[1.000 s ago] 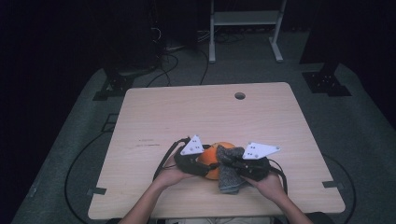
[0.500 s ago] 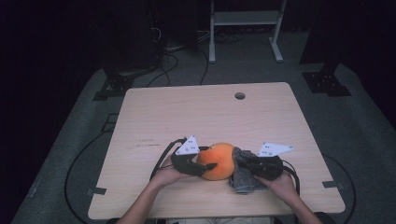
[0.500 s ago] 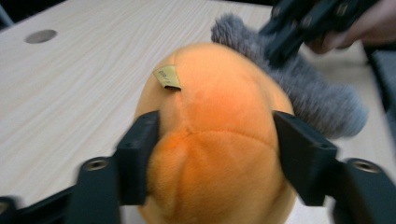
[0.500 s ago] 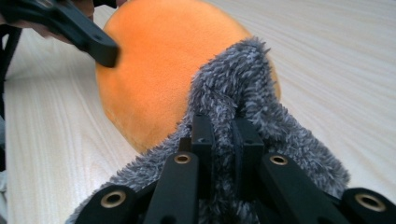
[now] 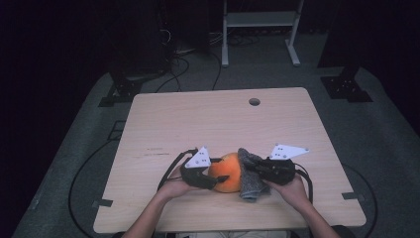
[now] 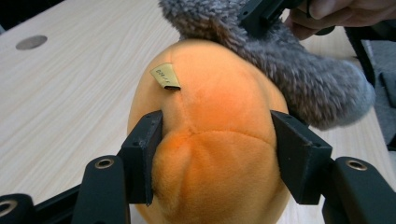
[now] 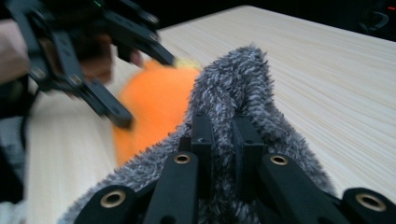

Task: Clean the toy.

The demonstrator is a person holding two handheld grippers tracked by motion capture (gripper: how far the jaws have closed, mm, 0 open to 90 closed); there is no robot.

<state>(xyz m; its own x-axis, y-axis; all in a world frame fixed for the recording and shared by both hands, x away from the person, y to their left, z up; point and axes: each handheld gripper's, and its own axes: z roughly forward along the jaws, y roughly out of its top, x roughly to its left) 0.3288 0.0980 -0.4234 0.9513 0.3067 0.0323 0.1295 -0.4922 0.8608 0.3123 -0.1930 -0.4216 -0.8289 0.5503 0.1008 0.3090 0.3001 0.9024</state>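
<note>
An orange plush ball (image 5: 227,171) with a small yellow tag rests on the wooden table (image 5: 208,119) near its front edge. My left gripper (image 5: 219,170) grips it from the left; in the left gripper view its jaws (image 6: 217,154) have just been closing and now dent the plush (image 6: 210,93) on both sides. A grey fuzzy cloth (image 5: 250,181) drapes against the ball's right side. My right gripper (image 5: 251,168) is shut on a fold of that cloth (image 7: 238,79), fingertips (image 7: 222,123) buried in the pile, with the orange ball (image 7: 154,102) behind.
A round cable hole (image 5: 254,101) sits at the table's far side. Beyond the table, a white-legged frame (image 5: 260,20) and black stands rest on the grey floor. Cables trail off the table's front left.
The grey cloth has slid off the front of the orange ball toward the right with my right gripper, so more orange shows. The left jaws have closed in on the ball.
</note>
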